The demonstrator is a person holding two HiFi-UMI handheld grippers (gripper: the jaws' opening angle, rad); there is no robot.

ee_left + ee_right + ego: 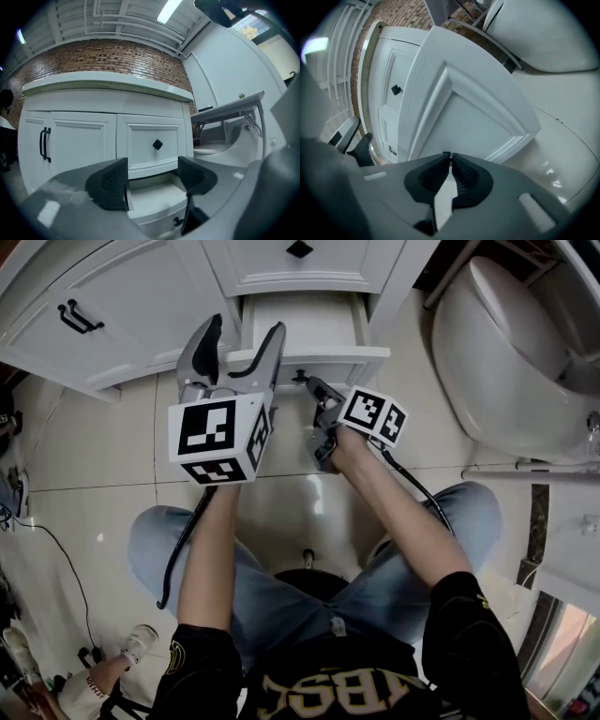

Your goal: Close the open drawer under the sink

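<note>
Head view shows the white panelled wooden drawer [300,320] pulled out low from the white vanity cabinet [141,306], above the glossy tiled floor. The right gripper [315,392] has its jaws drawn together on the small black metal pull [300,377] at the drawer's front. The left gripper [153,180] hovers over the front's left end, jaws wide apart and empty. The drawer looks bare inside, so it is probably light, stiff and free on its slides. A level push on the rigid front panel should serve better than the tiny, slippery pull.
</note>
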